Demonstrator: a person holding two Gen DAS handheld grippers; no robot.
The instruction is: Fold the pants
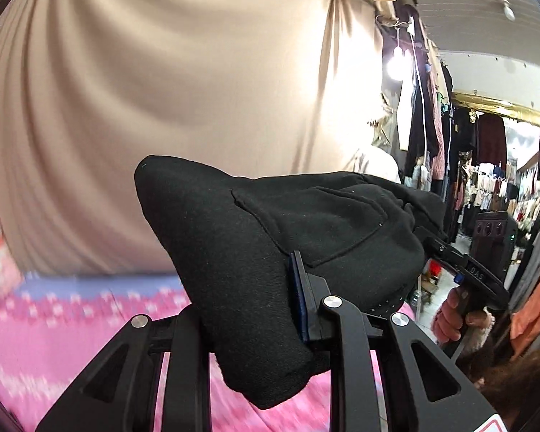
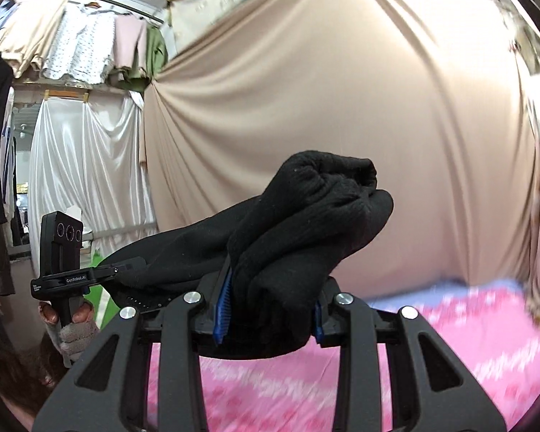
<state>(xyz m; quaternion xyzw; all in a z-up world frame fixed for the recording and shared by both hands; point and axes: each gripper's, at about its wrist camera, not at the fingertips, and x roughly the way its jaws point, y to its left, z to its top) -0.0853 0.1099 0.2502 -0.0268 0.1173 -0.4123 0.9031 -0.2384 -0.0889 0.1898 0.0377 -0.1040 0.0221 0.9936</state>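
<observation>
Both jaws grip the black pants (image 1: 270,259): your left gripper (image 1: 270,309) pinches one bunched end, your right gripper (image 2: 270,309) the ribbed end, cloth slung between them above the pink bedspread (image 2: 468,360). Pull level and taut before laying down. Beige curtain (image 1: 162,90) hangs close ahead; hanging clothes (image 1: 486,144) crowd the right.
</observation>
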